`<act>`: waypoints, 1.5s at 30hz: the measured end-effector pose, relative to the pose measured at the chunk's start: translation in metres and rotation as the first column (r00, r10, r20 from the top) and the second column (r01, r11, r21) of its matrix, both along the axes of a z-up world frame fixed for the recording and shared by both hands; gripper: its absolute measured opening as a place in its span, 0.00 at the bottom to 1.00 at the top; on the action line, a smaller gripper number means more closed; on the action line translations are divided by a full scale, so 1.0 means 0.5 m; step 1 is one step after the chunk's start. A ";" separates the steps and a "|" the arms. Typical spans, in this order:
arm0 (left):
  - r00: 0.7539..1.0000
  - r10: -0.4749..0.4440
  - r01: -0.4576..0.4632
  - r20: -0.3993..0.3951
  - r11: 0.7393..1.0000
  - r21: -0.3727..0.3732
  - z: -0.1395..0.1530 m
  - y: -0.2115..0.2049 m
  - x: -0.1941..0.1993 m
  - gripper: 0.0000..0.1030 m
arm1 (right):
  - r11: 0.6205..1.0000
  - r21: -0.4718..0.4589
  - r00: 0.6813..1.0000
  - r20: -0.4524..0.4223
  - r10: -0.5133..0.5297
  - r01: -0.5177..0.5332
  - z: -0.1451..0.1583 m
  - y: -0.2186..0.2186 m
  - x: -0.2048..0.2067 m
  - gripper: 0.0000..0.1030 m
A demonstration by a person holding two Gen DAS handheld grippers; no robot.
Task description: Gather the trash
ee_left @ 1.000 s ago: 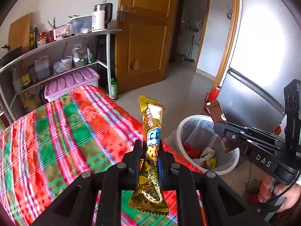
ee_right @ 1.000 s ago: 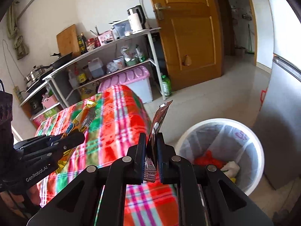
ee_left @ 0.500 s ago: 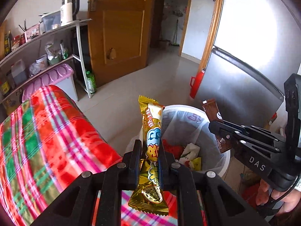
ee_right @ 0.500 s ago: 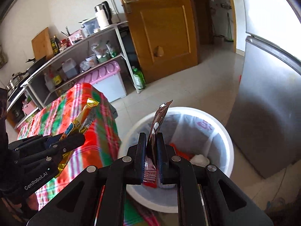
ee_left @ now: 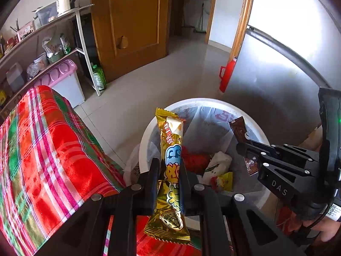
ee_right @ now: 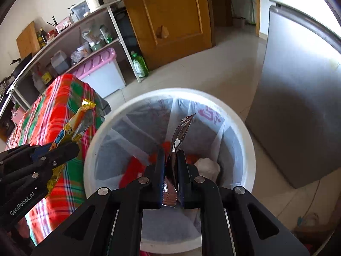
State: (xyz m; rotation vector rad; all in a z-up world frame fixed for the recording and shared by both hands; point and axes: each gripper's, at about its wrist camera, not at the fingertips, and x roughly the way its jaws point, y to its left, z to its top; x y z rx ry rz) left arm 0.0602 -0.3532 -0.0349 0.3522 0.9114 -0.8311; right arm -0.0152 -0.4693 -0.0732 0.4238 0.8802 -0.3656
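My left gripper [ee_left: 169, 166] is shut on a gold snack wrapper [ee_left: 171, 147], held upright at the near rim of the white trash bin [ee_left: 147, 132]. My right gripper [ee_right: 170, 160] is shut on a brown wrapper [ee_right: 181, 136] and holds it directly above the bin's opening [ee_right: 245, 132]. The bin has a clear liner and holds red, white and yellow scraps [ee_left: 215, 166]. The right gripper also shows in the left wrist view [ee_left: 247, 149] over the bin. The left gripper shows in the right wrist view [ee_right: 64, 147] over the table edge.
A table with a red and green plaid cloth [ee_left: 42, 149] lies left of the bin. A grey fridge [ee_left: 277, 81] stands right of the bin. A shelf with a pink-lidded box [ee_left: 61, 74] and a wooden door [ee_left: 132, 27] are behind.
Both grippers have moved from over the table toward the bin, each still holding its wrapper. The right gripper is now above the bin's opening and the left is at its rim.
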 end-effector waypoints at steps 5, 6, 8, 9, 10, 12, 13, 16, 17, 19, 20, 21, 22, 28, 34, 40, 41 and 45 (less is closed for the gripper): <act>0.999 0.007 -0.007 -0.054 1.000 0.003 -0.020 -0.014 0.007 0.17 | 1.000 -0.004 1.000 -0.026 -0.015 0.015 -0.021 -0.009 -0.005 0.22; 0.998 0.008 -0.007 -0.055 1.000 0.005 -0.022 -0.016 0.009 0.18 | 1.000 -0.002 0.999 -0.029 -0.019 0.019 -0.024 -0.012 -0.006 0.27; 0.998 0.010 -0.009 -0.057 1.000 0.010 -0.025 -0.018 0.008 0.22 | 1.000 -0.004 0.999 -0.032 -0.028 0.028 -0.027 -0.016 -0.010 0.45; 0.998 0.009 -0.008 -0.061 1.000 0.009 -0.026 -0.018 0.009 0.24 | 0.999 -0.002 0.999 -0.034 -0.037 0.037 -0.028 -0.018 -0.012 0.45; 0.998 0.009 -0.009 -0.065 1.000 0.006 -0.027 -0.017 0.009 0.25 | 0.999 0.001 0.999 -0.033 -0.042 0.042 -0.029 -0.019 -0.013 0.45; 0.998 0.012 -0.012 -0.065 1.000 0.004 -0.027 -0.016 0.011 0.27 | 0.999 0.006 0.998 -0.032 -0.045 0.046 -0.028 -0.021 -0.014 0.45; 0.998 0.015 -0.015 -0.065 1.000 0.003 -0.026 -0.015 0.011 0.27 | 0.999 0.003 0.998 -0.034 -0.049 0.049 -0.027 -0.020 -0.015 0.45; 0.998 0.017 -0.017 -0.061 1.000 -0.003 -0.019 -0.015 0.011 0.27 | 0.999 0.003 0.998 -0.029 -0.049 0.049 -0.020 -0.015 -0.019 0.45; 0.998 0.018 -0.019 -0.058 1.000 -0.004 -0.017 -0.013 0.009 0.27 | 0.999 0.001 0.999 -0.025 -0.049 0.049 -0.016 -0.013 -0.020 0.45; 0.999 0.018 -0.018 -0.048 1.000 -0.010 -0.010 -0.008 0.007 0.27 | 0.999 0.000 0.999 -0.016 -0.046 0.046 -0.008 -0.007 -0.021 0.45; 0.999 0.018 -0.019 -0.051 1.000 -0.015 -0.007 -0.005 0.006 0.27 | 0.999 -0.002 0.999 -0.011 -0.047 0.047 -0.004 -0.004 -0.022 0.45; 0.998 0.019 -0.021 -0.055 1.000 -0.023 -0.004 -0.001 0.006 0.27 | 0.999 -0.008 0.999 -0.006 -0.047 0.047 0.003 0.000 -0.024 0.45; 0.998 0.022 -0.023 -0.052 0.999 -0.030 0.001 0.004 0.003 0.27 | 0.999 -0.012 0.999 -0.002 -0.047 0.047 0.008 0.003 -0.025 0.45; 0.999 0.037 -0.037 0.002 0.998 -0.042 0.032 0.031 -0.018 0.36 | 0.998 -0.053 0.999 0.031 -0.039 0.041 0.050 0.038 -0.043 0.45; 0.992 0.094 -0.088 0.089 0.994 -0.064 0.071 0.077 -0.049 0.39 | 0.995 -0.093 0.995 0.089 -0.032 0.040 0.105 0.085 -0.070 0.45; 0.979 0.133 -0.116 0.155 0.986 -0.118 0.107 0.124 -0.087 0.40 | 0.986 -0.154 0.990 0.129 -0.050 0.070 0.147 0.132 -0.108 0.51; 0.978 0.130 -0.109 0.161 0.985 -0.131 0.112 0.131 -0.096 0.40 | 0.984 -0.164 0.990 0.131 -0.051 0.073 0.151 0.140 -0.113 0.51; 0.974 0.130 -0.099 0.187 0.981 -0.166 0.130 0.154 -0.123 0.40 | 0.976 -0.192 0.986 0.149 -0.071 0.099 0.160 0.161 -0.141 0.51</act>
